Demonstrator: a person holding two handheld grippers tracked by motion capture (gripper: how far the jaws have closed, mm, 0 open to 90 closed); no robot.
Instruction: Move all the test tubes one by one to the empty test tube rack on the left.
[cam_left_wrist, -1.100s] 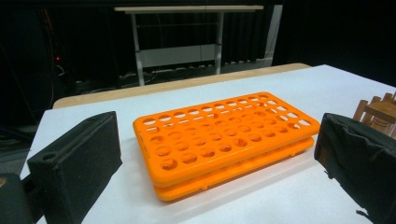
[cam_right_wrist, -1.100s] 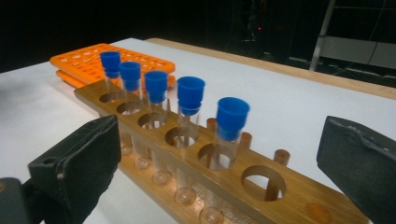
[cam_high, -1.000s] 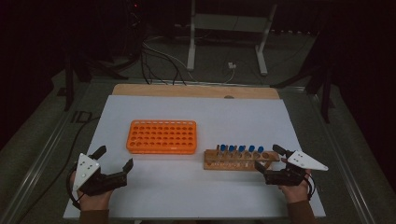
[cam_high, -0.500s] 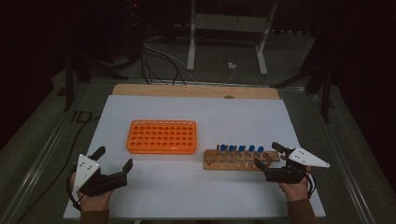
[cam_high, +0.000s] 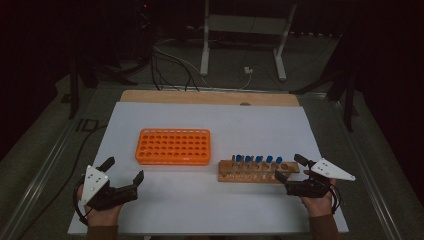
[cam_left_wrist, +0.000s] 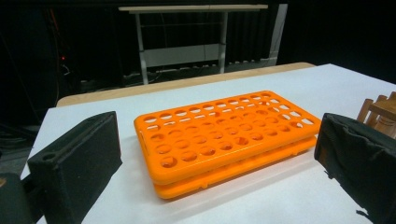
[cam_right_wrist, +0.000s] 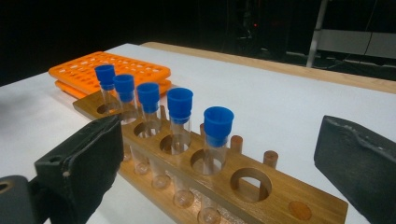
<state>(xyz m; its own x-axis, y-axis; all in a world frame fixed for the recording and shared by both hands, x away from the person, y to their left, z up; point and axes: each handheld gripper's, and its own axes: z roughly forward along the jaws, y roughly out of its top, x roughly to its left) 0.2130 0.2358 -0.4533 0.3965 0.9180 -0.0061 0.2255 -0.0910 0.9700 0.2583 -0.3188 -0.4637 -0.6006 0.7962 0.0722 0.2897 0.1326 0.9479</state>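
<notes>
Barely shifted since a second ago: right tongs (cam_high: 289, 169) closing slightly, yet spread wide and holding nothing, at the end of wooden rack (cam_high: 257, 171) with blue-capped tubes (cam_right_wrist: 218, 126). Left tongs (cam_high: 122, 170) released, near orange rack (cam_high: 173, 146) on worktop (cam_high: 225, 130).
</notes>
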